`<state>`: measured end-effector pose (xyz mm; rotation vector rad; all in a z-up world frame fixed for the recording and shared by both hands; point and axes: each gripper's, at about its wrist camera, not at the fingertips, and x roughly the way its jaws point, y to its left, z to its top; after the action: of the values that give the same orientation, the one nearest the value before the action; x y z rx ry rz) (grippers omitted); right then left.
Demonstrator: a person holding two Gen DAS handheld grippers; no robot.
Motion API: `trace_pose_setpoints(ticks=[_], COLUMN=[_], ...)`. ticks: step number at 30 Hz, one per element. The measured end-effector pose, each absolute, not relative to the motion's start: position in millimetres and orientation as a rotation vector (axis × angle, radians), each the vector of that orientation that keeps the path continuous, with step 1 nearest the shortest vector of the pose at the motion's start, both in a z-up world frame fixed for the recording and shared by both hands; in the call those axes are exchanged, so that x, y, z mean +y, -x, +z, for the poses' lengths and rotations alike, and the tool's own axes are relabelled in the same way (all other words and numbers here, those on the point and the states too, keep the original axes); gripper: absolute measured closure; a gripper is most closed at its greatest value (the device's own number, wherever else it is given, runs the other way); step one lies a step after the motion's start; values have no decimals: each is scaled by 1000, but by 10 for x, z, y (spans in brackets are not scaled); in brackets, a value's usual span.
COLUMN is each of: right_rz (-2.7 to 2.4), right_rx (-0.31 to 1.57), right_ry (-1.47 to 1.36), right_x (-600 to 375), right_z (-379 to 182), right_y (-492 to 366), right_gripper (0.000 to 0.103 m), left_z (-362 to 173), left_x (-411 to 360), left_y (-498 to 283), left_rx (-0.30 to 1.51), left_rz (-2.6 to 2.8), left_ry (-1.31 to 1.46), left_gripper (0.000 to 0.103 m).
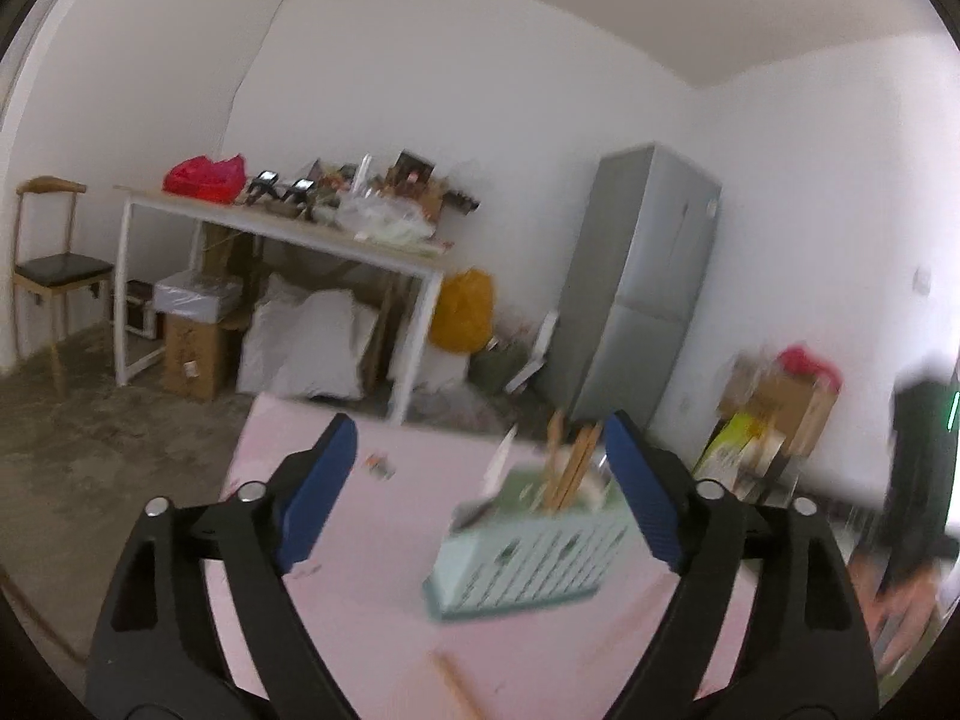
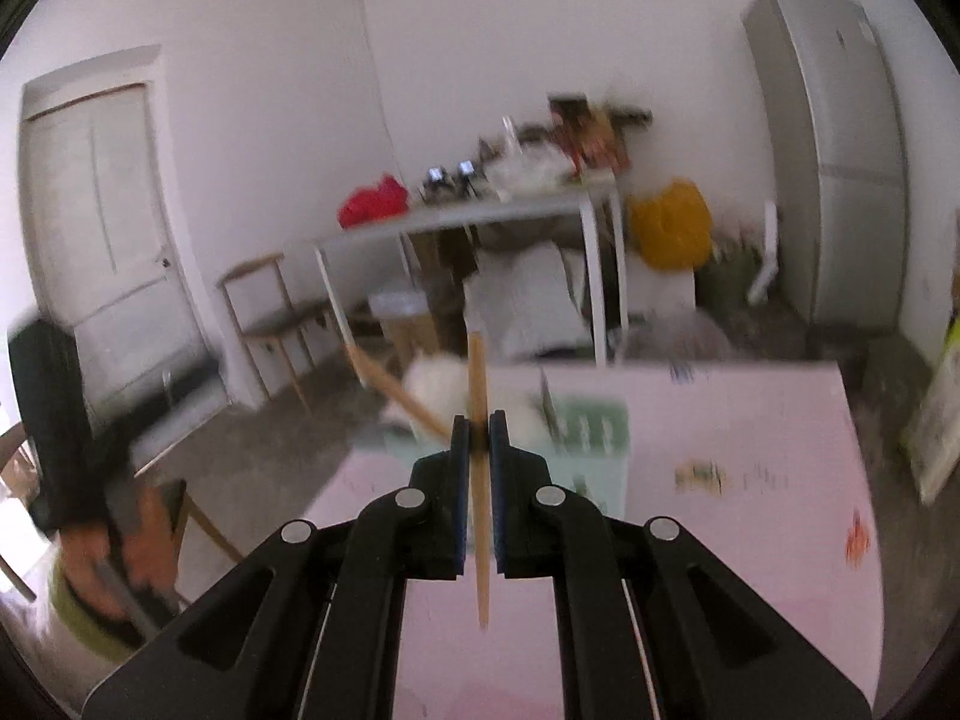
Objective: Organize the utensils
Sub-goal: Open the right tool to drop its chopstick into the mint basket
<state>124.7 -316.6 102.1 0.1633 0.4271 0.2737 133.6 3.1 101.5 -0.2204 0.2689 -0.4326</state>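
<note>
A pale green slotted utensil basket (image 1: 528,546) stands on the pink table (image 1: 372,570) and holds several wooden chopsticks (image 1: 570,468) upright. My left gripper (image 1: 480,426) is open above the table, with its blue pads on either side of the basket and nothing between them. One loose chopstick (image 1: 456,684) lies on the table below it. My right gripper (image 2: 478,438) is shut on two wooden chopsticks (image 2: 480,516), one upright and one slanting up to the left. It is in the air in front of the basket (image 2: 591,438), which is blurred.
Across the room a white table (image 1: 336,240) holds clutter, with boxes and white bags beneath it. A grey fridge (image 1: 648,276), a yellow bag (image 1: 462,312) and a wooden chair (image 1: 54,264) stand along the wall. Small scraps (image 2: 702,474) lie on the pink table.
</note>
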Motion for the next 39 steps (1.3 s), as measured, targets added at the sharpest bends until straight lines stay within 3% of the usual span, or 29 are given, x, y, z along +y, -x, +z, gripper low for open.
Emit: trace_pose_setpoints(ticks=[12,25,31,39], right_rz=[324,322,315,266], right_rx=[249,197,214,336], right_ry=[8,139,198,312], right_x=[-2723,-2458,-2351,-2354], right_z=[1752,2099,1901,1187], right_y=[-1698,-1865,-1903,-1922], right_gripper=[96,96,96,96], left_z=[289,152,141,111], left_x=[439,460,440,398], left_y=[-1143,-1108,-1137,-1175], left_rx=[467,483,488,498], left_rz=[-283,-274,-272,-272], left_ry=[129,67,65,62], left_gripper=[12,9,9,9])
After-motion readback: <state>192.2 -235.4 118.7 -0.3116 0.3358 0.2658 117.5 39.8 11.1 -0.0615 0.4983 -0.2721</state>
